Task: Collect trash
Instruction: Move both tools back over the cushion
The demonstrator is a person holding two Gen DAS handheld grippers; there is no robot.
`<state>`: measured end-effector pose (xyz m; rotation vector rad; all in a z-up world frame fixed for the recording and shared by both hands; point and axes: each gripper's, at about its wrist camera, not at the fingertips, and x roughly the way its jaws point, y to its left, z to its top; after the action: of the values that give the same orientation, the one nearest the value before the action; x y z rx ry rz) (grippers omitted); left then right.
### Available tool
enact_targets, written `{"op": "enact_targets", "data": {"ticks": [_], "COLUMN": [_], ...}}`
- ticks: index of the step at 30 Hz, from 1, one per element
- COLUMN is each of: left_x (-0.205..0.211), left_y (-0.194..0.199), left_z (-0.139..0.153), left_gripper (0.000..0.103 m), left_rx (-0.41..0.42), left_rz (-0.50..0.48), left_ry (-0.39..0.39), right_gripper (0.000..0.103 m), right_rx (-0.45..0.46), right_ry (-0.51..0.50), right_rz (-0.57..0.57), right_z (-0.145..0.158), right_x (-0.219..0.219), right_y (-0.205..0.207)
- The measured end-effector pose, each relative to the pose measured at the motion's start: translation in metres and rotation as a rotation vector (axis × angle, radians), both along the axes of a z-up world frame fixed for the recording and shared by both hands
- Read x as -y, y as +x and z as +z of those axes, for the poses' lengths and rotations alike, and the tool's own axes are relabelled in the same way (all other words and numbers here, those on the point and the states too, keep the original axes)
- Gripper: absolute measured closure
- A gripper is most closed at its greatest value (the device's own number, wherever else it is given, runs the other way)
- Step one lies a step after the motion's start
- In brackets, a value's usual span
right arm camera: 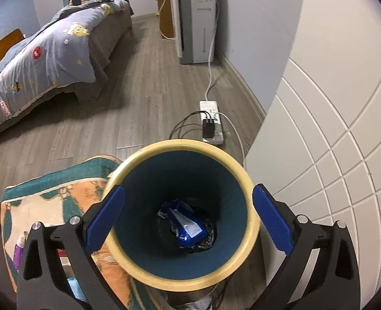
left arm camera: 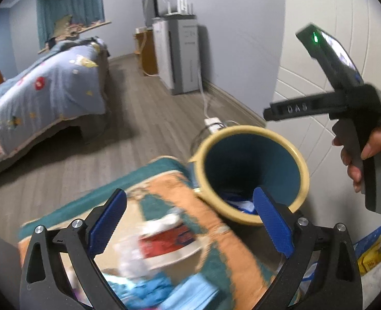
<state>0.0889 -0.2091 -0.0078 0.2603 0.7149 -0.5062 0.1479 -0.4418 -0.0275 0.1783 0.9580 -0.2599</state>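
Your right hand-held gripper (right arm camera: 188, 222) hangs right above the bin (right arm camera: 252, 222), fingers spread wide to either side of its cream rim and holding nothing. Down at the bottom of the bin lies a blue wrapper (right arm camera: 188, 228), straight below the gap between those fingers. The bin stands on the floor (right arm camera: 128, 108), touching the edge of the patterned cushion (right arm camera: 48, 196) on its left, with a power strip (right arm camera: 212, 122) just behind it and the white door (right arm camera: 332, 155) to its right.

Your left hand-held gripper (left arm camera: 190, 227) is spread open too, empty, above the cushion (left arm camera: 224, 235) just left of the bin (left arm camera: 252, 134). Beneath its fingers, on the cushion, sits blurred trash: a red-and-white wrapper (left arm camera: 167, 242), something clear or white beside it, and blue pieces (left arm camera: 188, 292) nearer you. Its right finger (left arm camera: 273, 222) overlaps the bin's near rim in the left wrist view.

The bed (right arm camera: 35, 56) stands well left of the bin.
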Motion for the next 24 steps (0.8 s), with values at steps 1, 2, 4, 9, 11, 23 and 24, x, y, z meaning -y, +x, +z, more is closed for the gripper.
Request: {"op": "enact_targets", "data": {"ticks": [1, 2, 4, 9, 11, 23, 24], "left_x": [-0.010, -0.022, -0.039, -0.097, -0.120, -0.220, -0.228], "left_y": [-0.003, -0.005, -0.010, -0.021, -0.024, -0.030, -0.029], "left_z": [0.007, 0.014, 0.023, 0.040, 0.042, 0.022, 0.016], "left_gripper": [0.005, 0.005, 0.005, 0.005, 0.005, 0.005, 0.005], "left_rx": [0.010, 0.021, 0.035, 0.041, 0.025, -0.032, -0.040], "left_rz": [0.013, 0.027, 0.050, 0.167, 0.218, 0.447, 0.463], "left_ry": [0.007, 0.020, 0.043, 0.060, 0.034, -0.017, -0.004], "right_gripper": [0.006, 0.006, 0.006, 0.006, 0.006, 0.006, 0.006], "right_rx": [0.004, 0.007, 0.013, 0.037, 0.040, -0.052, -0.063], "right_ry": [0.002, 0.004, 0.008, -0.076, -0.105, -0.087, -0.081], "right_rz": [0.010, 0.019, 0.048, 0.184, 0.220, 0.361, 0.369], "right_z": [0.003, 0.005, 0.012, 0.032, 0.035, 0.013, 0.010], "right_x": [-0.006, -0.011, -0.024, -0.083, -0.099, -0.179, -0.185], "right_y": [0.001, 0.002, 0.003, 0.004, 0.000, -0.006, -0.005]}}
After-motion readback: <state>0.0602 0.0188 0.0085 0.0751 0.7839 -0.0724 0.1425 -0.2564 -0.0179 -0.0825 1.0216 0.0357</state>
